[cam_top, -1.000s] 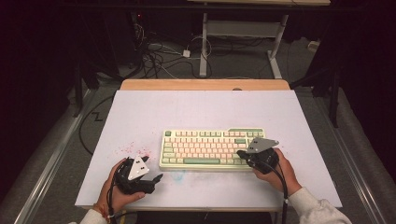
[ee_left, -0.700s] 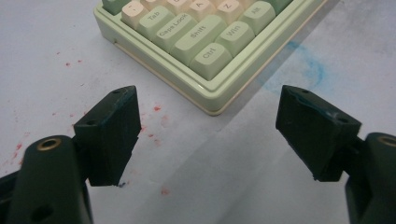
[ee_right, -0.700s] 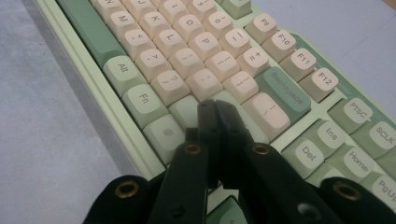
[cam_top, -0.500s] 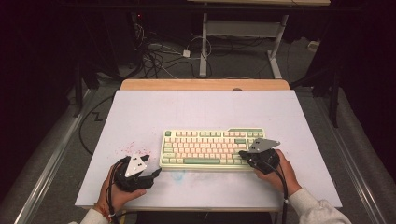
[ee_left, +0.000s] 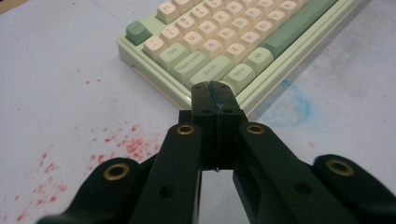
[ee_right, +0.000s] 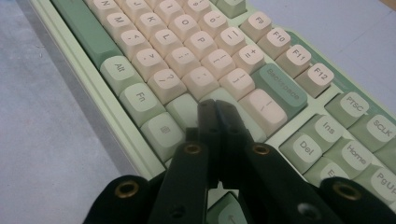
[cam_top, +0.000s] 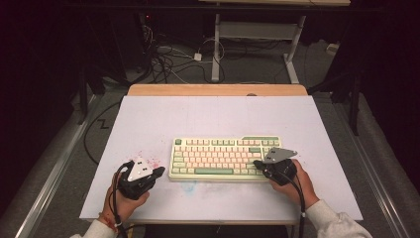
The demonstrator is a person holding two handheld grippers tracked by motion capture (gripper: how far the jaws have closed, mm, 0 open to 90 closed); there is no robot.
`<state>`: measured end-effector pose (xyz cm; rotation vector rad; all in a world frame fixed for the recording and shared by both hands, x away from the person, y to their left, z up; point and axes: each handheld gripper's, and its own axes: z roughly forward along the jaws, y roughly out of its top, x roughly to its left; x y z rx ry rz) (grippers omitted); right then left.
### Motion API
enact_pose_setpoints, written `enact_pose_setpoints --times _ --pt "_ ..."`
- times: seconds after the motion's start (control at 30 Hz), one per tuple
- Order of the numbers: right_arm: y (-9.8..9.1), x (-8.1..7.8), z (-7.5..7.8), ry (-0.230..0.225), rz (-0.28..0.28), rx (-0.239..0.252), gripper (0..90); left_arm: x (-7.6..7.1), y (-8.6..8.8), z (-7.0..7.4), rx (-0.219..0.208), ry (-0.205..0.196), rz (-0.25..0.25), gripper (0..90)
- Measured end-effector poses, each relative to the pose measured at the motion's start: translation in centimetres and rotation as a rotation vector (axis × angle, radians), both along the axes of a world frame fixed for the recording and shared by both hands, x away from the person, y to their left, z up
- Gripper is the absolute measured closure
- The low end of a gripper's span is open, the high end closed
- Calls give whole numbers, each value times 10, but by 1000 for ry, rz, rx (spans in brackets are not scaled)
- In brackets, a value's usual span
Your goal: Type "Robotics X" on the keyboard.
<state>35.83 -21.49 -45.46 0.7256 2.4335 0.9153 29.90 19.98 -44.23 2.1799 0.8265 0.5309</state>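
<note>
At the lower left of the high view, the left gripper [cam_top: 157,172] is hovering over the white table [cam_top: 208,116], held in the person's left hand [cam_top: 121,202], its tips pointing toward the lower left corner of the keyboard [cam_top: 225,157] and sitting just beside it. Its jaws have just been closing and are now pressed together with nothing between them; in the left gripper view the left gripper [ee_left: 215,91] is showing its two black tips meeting in front of the keyboard's [ee_left: 224,42] near corner, by the green bottom-row keys. Red specks [ee_left: 126,142] are lying on the table at the left of that view, and a faint blue smudge [ee_left: 299,105] is showing at the right.

The pale green and cream keyboard is lying flat at the centre of the high view, slightly right of the middle of the table.

At the lower right of the high view, the right gripper [cam_top: 257,164] is resting over the keyboard's right end, held in the right hand [cam_top: 297,186]. In the right gripper view the right gripper [ee_right: 215,107] is standing with its jaws together, empty, tips over the green keys of the keyboard [ee_right: 196,60] near the cream keys below Backspace.
</note>
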Motion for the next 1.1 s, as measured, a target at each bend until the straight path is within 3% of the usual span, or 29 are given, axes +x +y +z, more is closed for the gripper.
enact_pose_setpoints --times 0.53,1.1 --pt "1 -1 -1 -15 -6 -6 900 29 -39 17 38 10 -103 873" --pt "0 -1 -1 -17 -1 0 900 57 -76 12 98 66 -163 866"
